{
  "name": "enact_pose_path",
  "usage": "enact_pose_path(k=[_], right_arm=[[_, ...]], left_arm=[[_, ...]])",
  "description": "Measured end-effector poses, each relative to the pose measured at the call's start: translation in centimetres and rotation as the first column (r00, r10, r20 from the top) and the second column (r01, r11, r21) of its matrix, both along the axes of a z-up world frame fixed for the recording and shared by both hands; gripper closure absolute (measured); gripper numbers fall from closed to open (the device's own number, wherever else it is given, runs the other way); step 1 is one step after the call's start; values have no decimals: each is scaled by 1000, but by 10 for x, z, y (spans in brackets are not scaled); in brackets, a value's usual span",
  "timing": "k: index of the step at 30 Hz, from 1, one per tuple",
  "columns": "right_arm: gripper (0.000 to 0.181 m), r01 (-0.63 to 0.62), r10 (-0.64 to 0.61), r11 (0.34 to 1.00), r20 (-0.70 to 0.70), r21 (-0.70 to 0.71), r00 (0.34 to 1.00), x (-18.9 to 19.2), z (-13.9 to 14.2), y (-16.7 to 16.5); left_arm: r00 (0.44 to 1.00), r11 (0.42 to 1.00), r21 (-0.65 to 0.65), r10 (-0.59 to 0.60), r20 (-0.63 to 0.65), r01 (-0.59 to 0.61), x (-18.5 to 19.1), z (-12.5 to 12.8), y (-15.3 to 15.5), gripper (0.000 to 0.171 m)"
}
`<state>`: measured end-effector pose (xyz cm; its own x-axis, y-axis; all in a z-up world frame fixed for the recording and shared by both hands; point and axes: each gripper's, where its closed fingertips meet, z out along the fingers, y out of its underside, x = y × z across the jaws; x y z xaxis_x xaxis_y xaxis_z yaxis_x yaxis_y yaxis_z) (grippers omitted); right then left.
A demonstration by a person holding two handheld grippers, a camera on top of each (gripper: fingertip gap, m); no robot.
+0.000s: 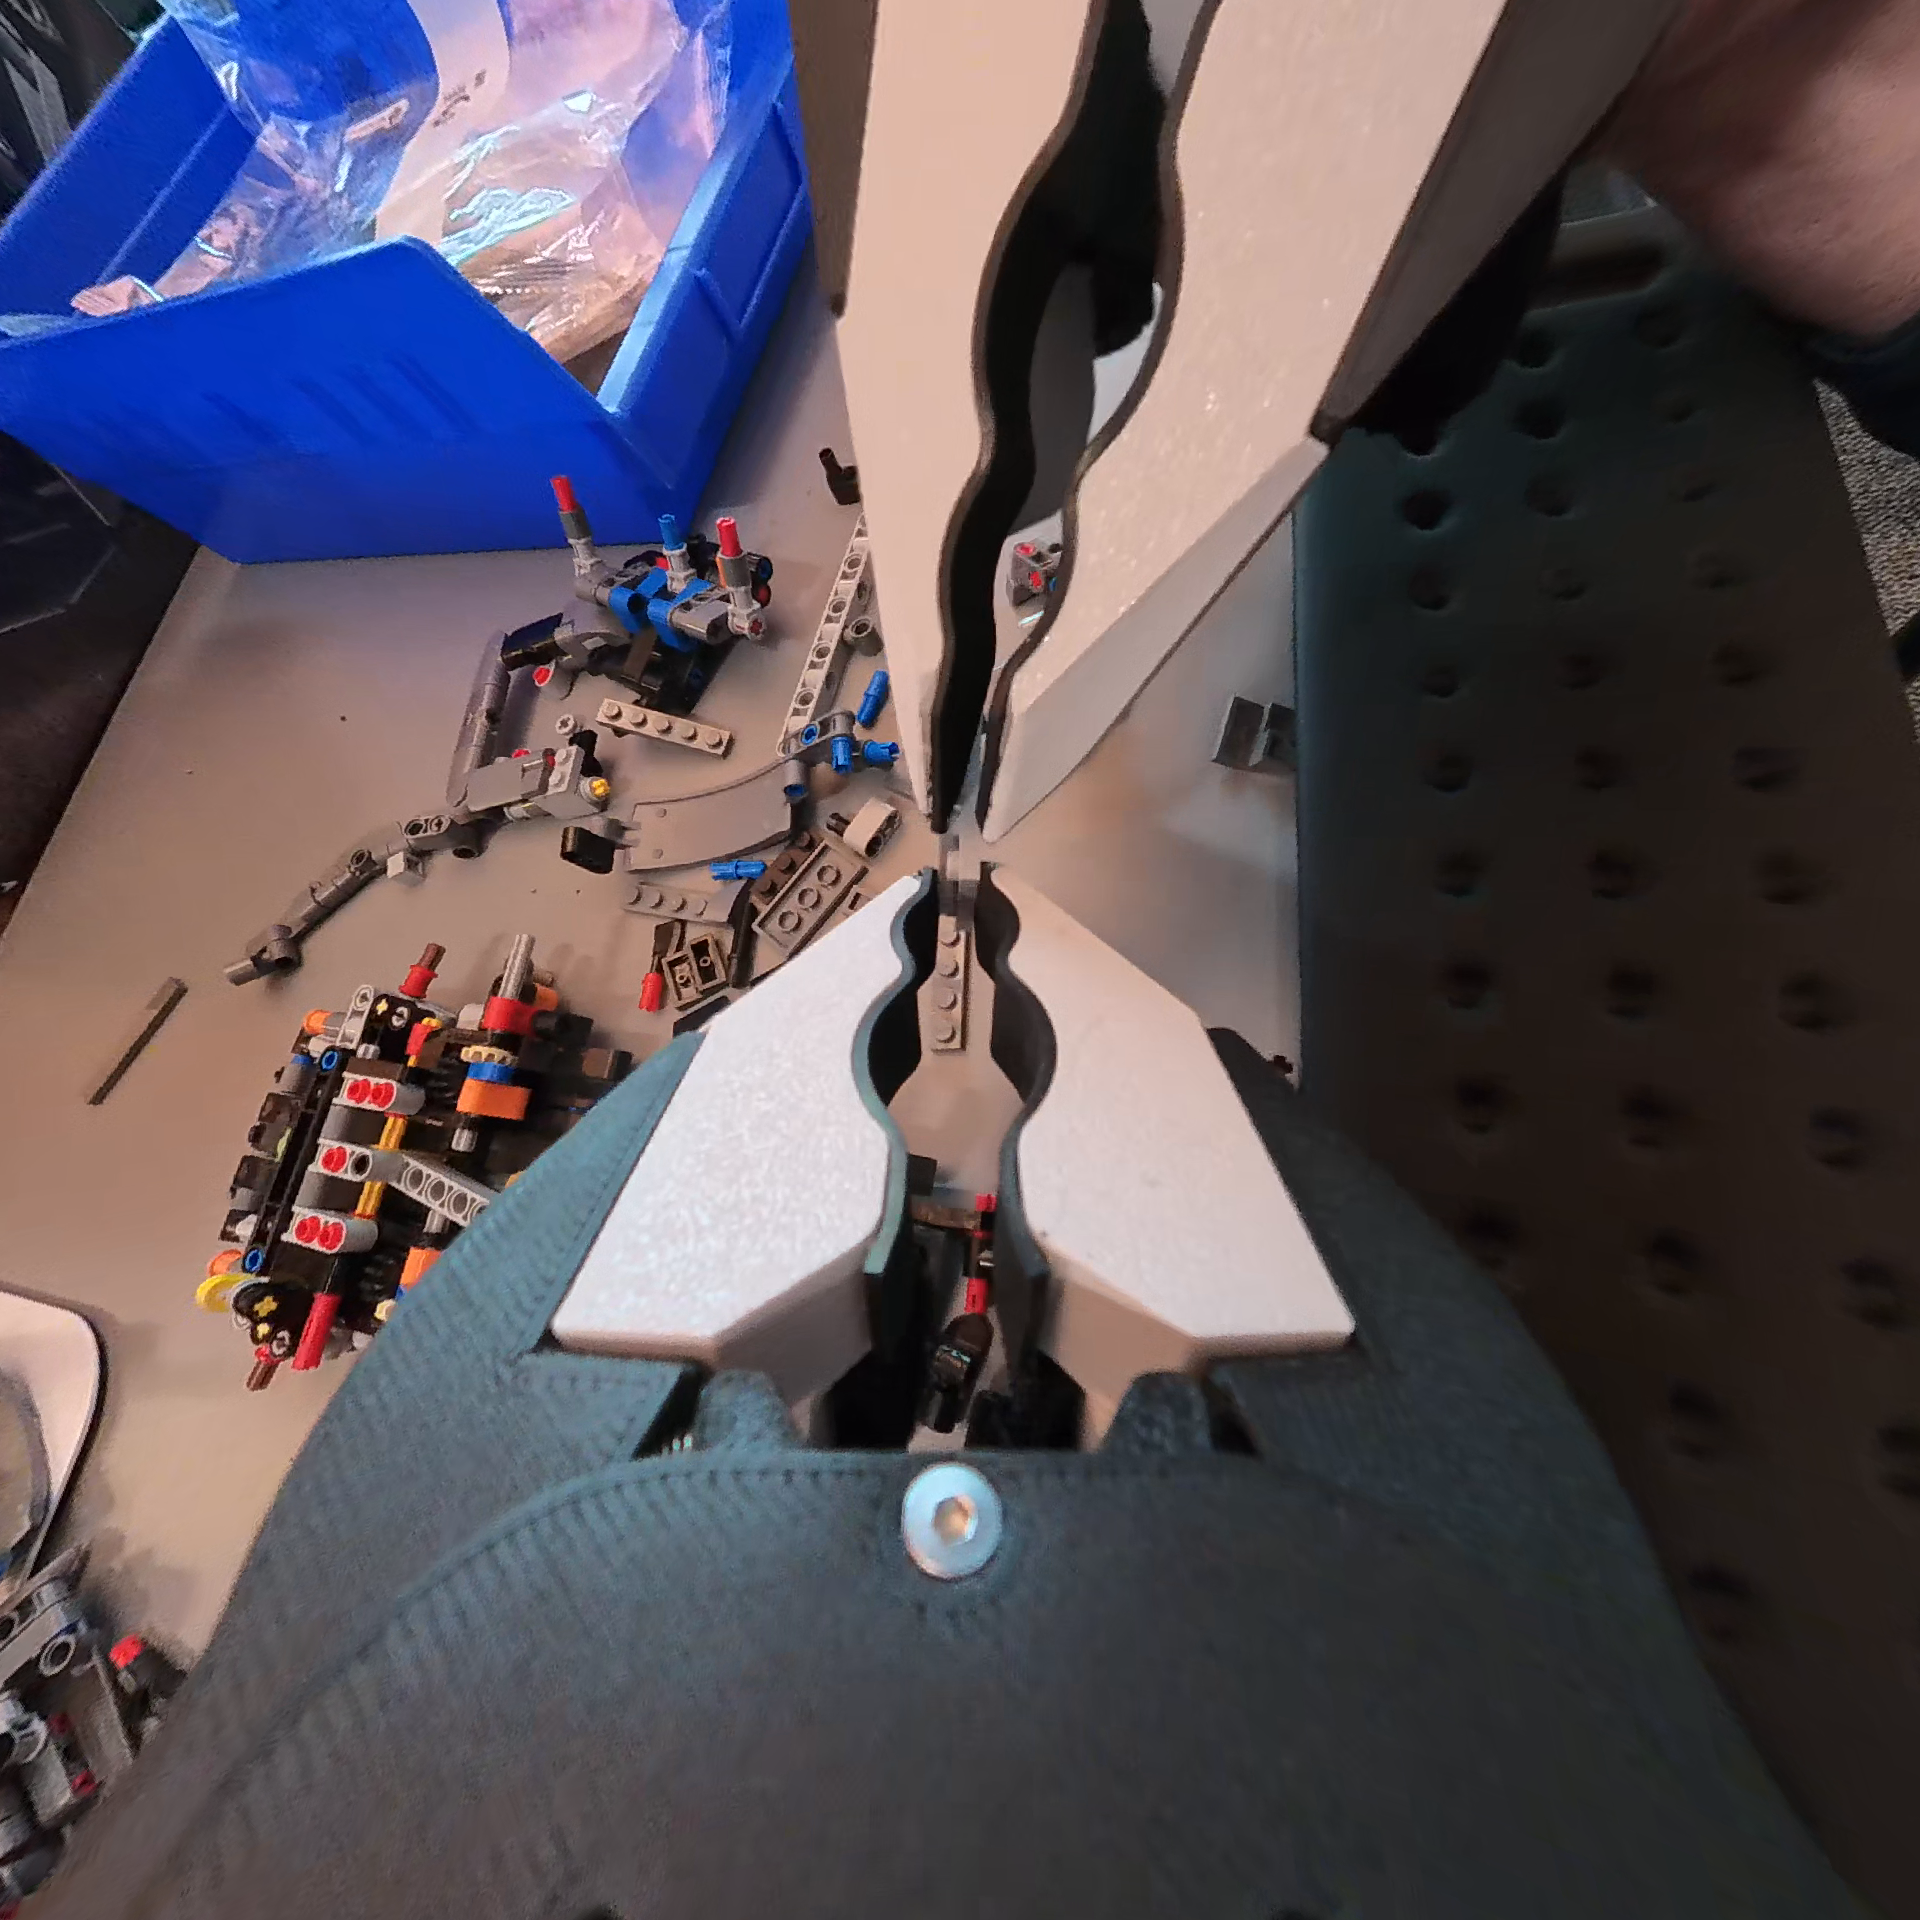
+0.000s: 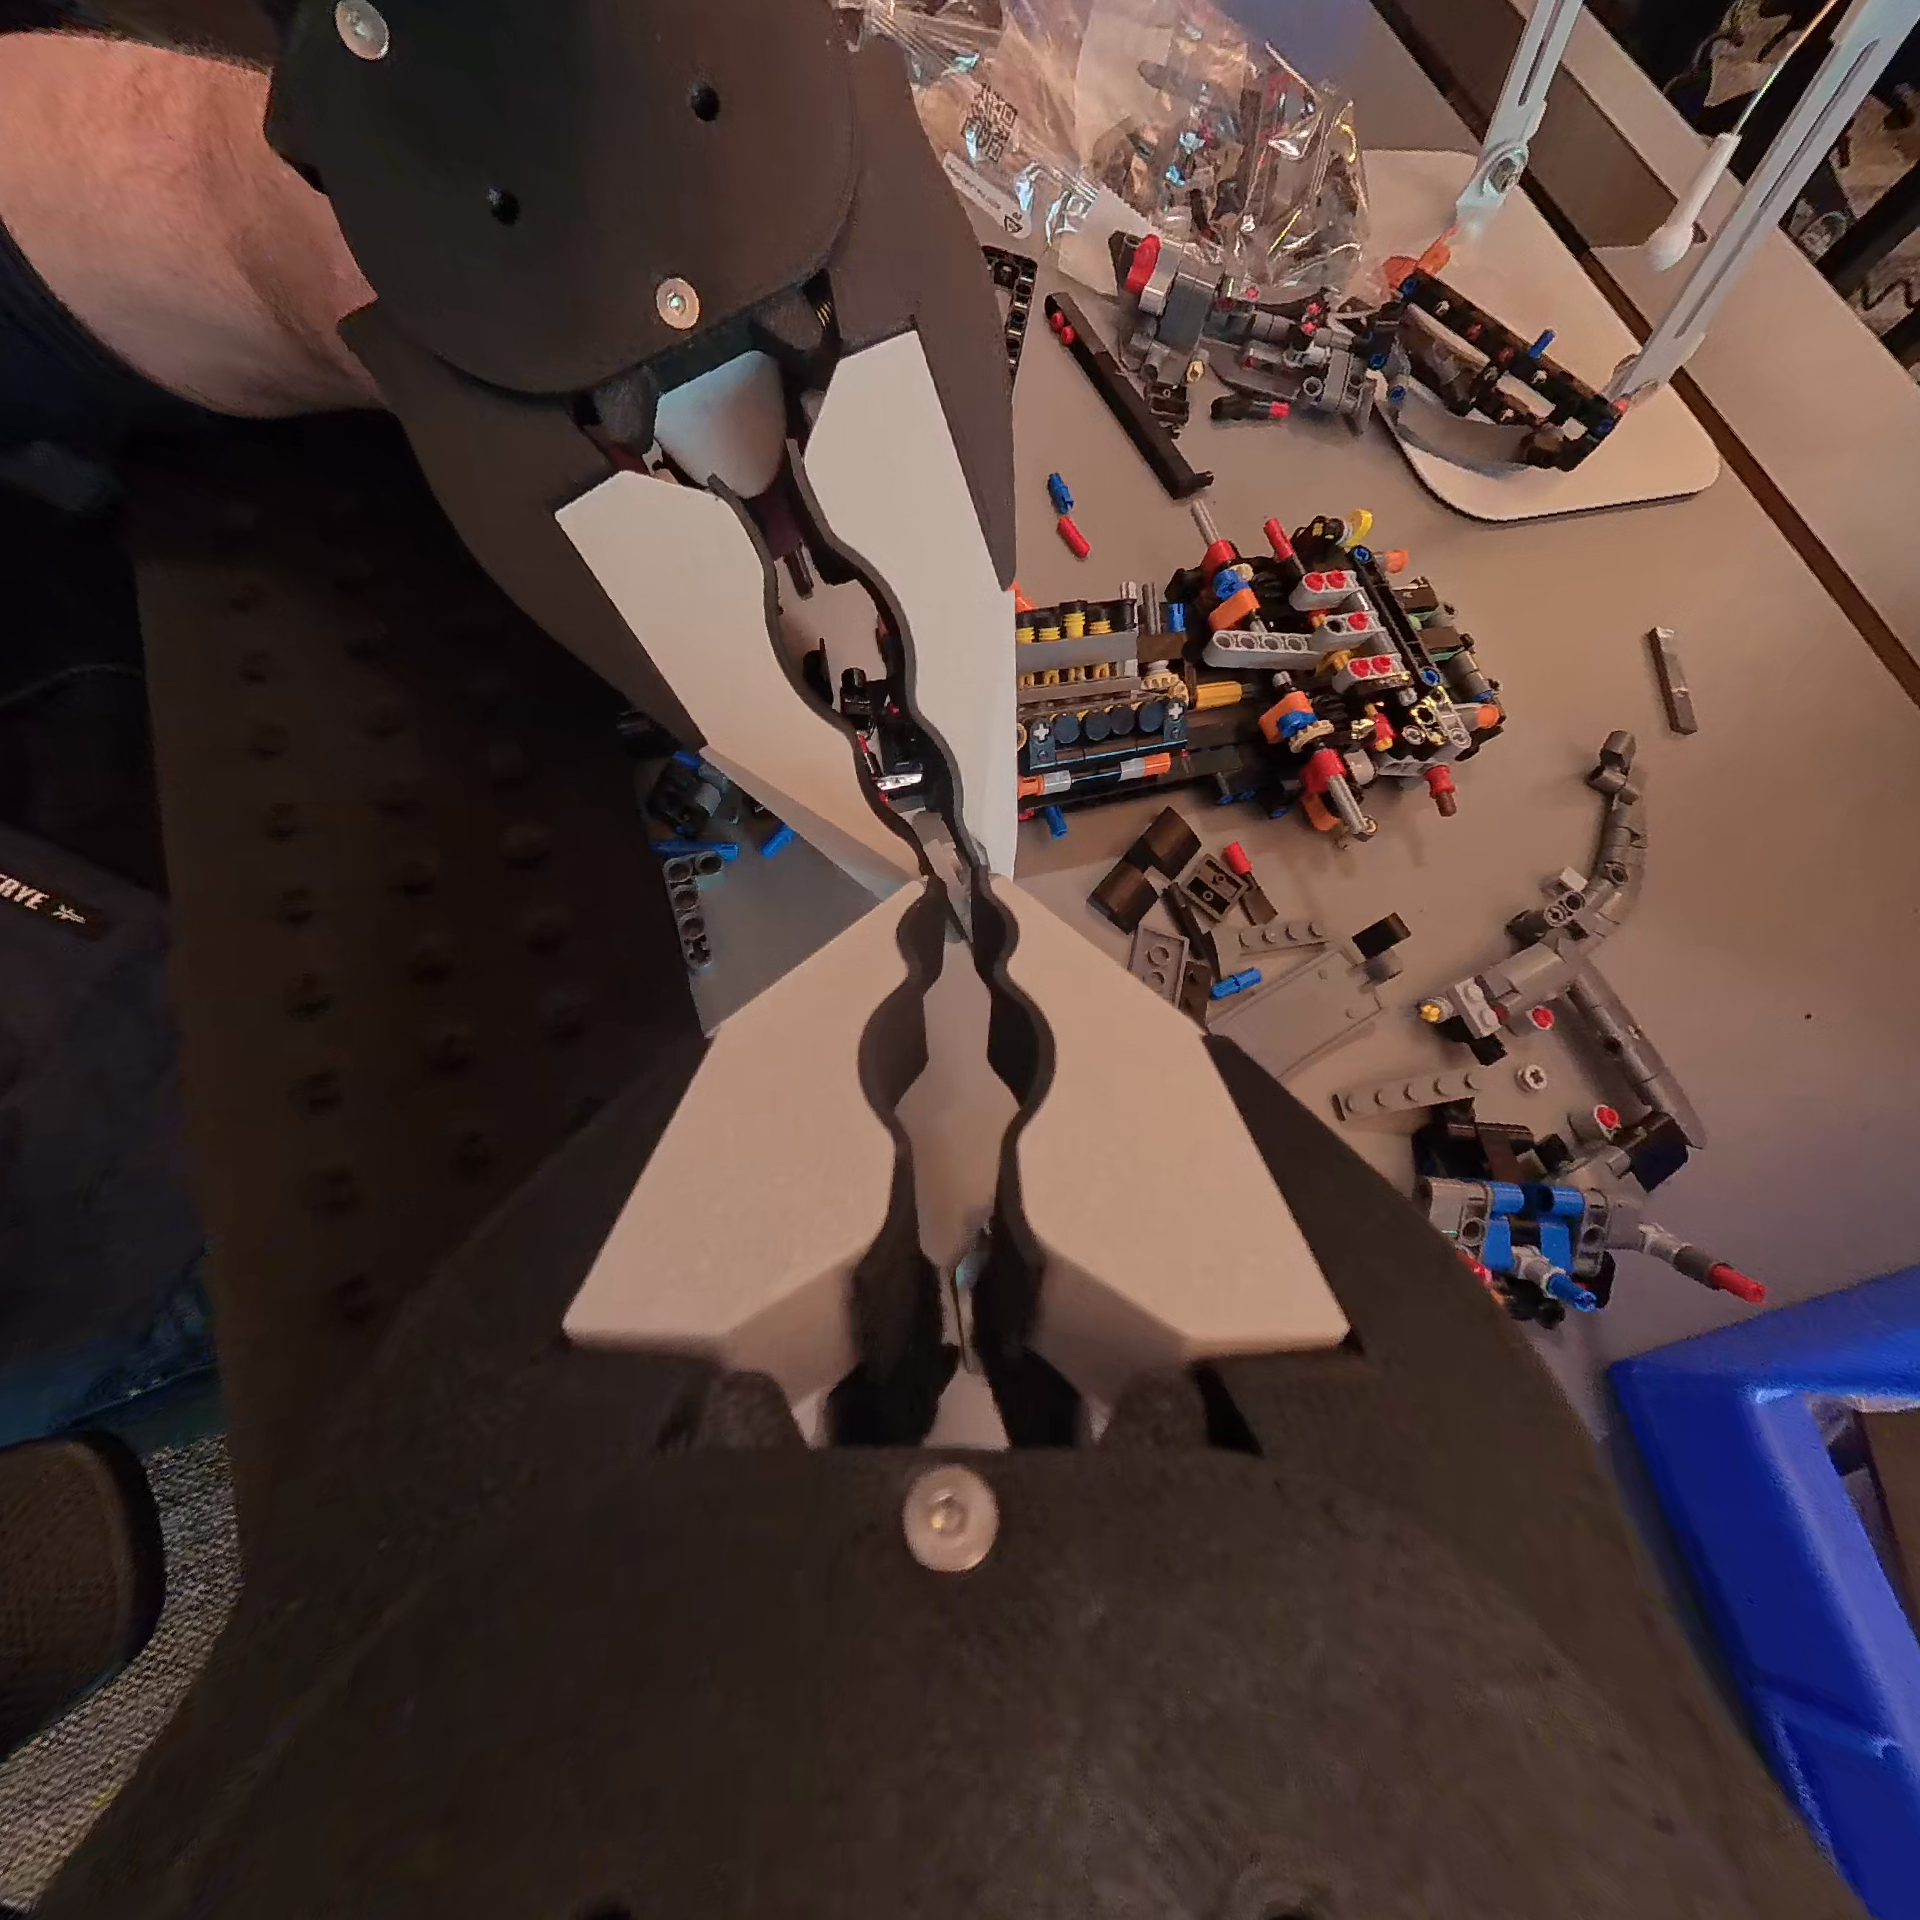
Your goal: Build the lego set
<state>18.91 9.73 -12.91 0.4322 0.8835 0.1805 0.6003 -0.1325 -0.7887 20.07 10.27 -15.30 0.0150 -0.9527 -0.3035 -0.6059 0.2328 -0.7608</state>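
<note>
A thin grey studded plate (image 1: 949,971) is held above the grey table (image 1: 312,748), between two grippers that meet tip to tip. My left gripper (image 1: 951,883) is shut on the plate, which lies lengthwise between its fingers. My right gripper (image 2: 961,920) is shut on the plate's far end (image 2: 951,883). In the left wrist view the right gripper (image 1: 961,821) comes in from above. In the right wrist view the left gripper (image 2: 940,857) comes in from the upper left. A large multicoloured Technic assembly (image 1: 395,1143) (image 2: 1299,686) lies on the table.
Loose dark plates (image 1: 810,883), a curved grey panel (image 1: 717,821) and a blue-and-grey sub-assembly (image 1: 675,603) (image 2: 1538,1226) lie around. A blue bin (image 1: 364,343) (image 2: 1787,1538) holds plastic bags. A bag of parts (image 2: 1143,135), a black frame (image 2: 1486,353) and a white stand base (image 2: 1558,457) are farther off. Only a small space, under 4 cm, lies between the two pairs of fingers. The large multicoloured Technic assembly (image 1: 395,1143) is about equally far from each gripper, around 15 cm. My right wrist view (image 2: 1331,655) looks at it from another angle.
</note>
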Motion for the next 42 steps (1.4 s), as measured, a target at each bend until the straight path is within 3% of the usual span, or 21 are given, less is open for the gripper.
enact_pose_path(k=[11, 14, 20, 23, 27, 33, 42], right_arm=[[181, -11, 12, 1000, -85, 10, 996, 3, 16, -4], [181, -15, 15, 1000, -45, 5, 999, 2, 7, -4], [162, 35, -36, 999, 44, 32, 998, 8, -6, 7], [175, 19, -21, 999, 65, 38, 998, 7, -8, 4], [177, 8, -15, 998, 110, 61, 994, 6, -11, 3], [177, -13, -14, 982, 140, 191, 990, 2, 3, 3], [178, -38, -23, 934, 165, 355, 986, -5, 26, -1]], left_arm=[[1000, 1000, -16, 10, 4, -10, -3, 0, 3, 168], [1000, 1000, -14, 15, -5, -15, -4, -1, 4, 168], [1000, 1000, -31, -5, 14, 6, -3, 3, 0, 168], [1000, 1000, -20, -20, 12, 20, -3, 3, -2, 167], [1000, 999, -34, -22, 8, 22, -4, 1, -2, 168], [992, 973, -225, -20, 126, 48, -6, 18, -4, 167], [962, 841, -521, 0, 273, 148, -10, 39, -10, 166]])
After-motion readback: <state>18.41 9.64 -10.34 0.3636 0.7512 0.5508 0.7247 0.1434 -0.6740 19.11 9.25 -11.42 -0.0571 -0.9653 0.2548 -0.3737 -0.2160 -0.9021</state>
